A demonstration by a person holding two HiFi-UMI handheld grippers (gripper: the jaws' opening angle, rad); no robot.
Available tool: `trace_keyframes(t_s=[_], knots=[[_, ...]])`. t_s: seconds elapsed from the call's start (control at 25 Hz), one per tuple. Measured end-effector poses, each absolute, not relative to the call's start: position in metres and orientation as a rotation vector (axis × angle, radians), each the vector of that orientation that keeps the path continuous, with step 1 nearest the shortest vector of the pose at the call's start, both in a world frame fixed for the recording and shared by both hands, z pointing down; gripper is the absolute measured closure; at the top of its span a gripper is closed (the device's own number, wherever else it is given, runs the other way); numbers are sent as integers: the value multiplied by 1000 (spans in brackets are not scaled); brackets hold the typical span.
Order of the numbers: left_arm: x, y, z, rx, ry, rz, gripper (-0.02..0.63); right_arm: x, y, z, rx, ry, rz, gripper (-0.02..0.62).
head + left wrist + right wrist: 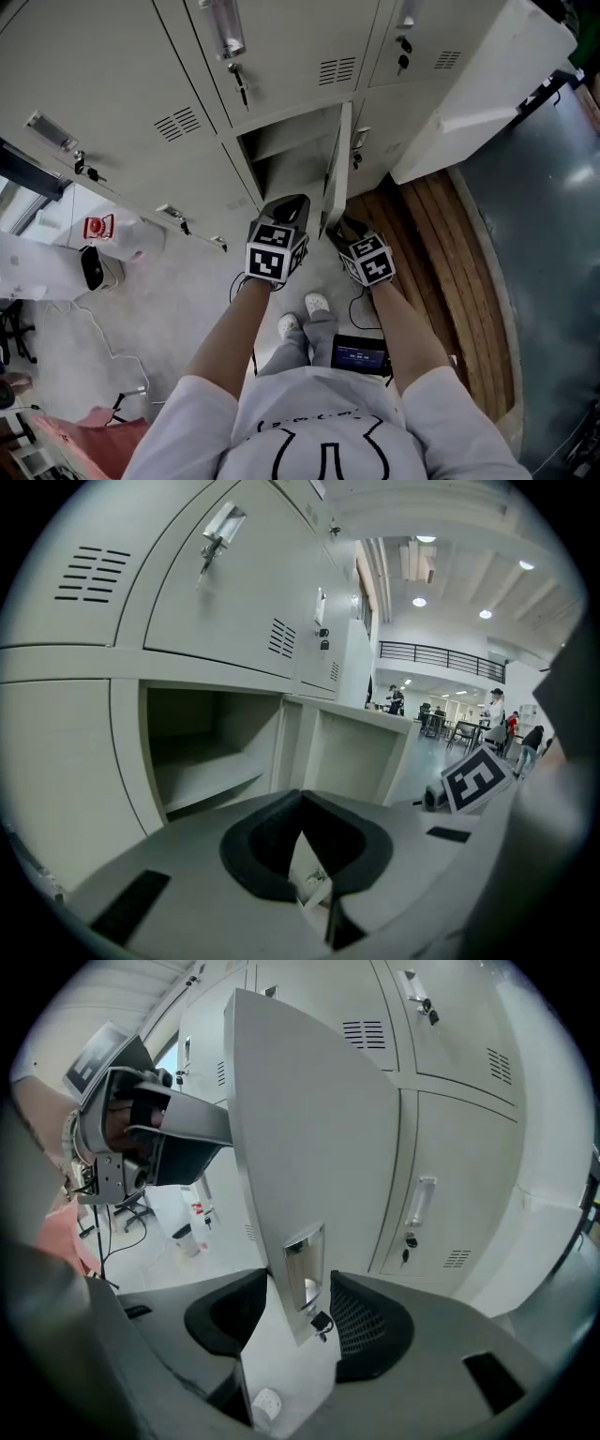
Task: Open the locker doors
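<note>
1. The pale speckled floor (187, 309) carries the lockers (122, 94).
2. A white bin (127, 234) with a red label stands at the left, with a thin cable (103, 339) lying near it.
3. Two white shoes (317, 303) stand mid-floor.
4. Wooden planks (441, 272) run along the right.

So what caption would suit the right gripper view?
Open right gripper straddles the edge of an open locker door, beside its handle.

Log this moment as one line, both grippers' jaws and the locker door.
left gripper: jaws shut, empty | right gripper: jaws open, astride pale grey metal locker door | door: standing open
</note>
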State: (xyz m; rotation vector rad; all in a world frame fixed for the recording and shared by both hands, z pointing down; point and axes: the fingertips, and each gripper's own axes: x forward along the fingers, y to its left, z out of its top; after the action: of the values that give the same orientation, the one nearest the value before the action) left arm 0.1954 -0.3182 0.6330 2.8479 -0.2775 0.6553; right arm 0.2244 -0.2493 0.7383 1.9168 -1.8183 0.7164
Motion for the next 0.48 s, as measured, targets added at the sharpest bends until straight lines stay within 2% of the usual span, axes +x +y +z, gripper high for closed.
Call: trace_keyframes(t_s=[0.4,0.48], knots=[[225,-292,629,2871,-175,658,580,275,-192,738,2032,-1634,763,374],[229,-289,629,2872,-165,661,580,283,-184,738,2046,-1600,759,392]])
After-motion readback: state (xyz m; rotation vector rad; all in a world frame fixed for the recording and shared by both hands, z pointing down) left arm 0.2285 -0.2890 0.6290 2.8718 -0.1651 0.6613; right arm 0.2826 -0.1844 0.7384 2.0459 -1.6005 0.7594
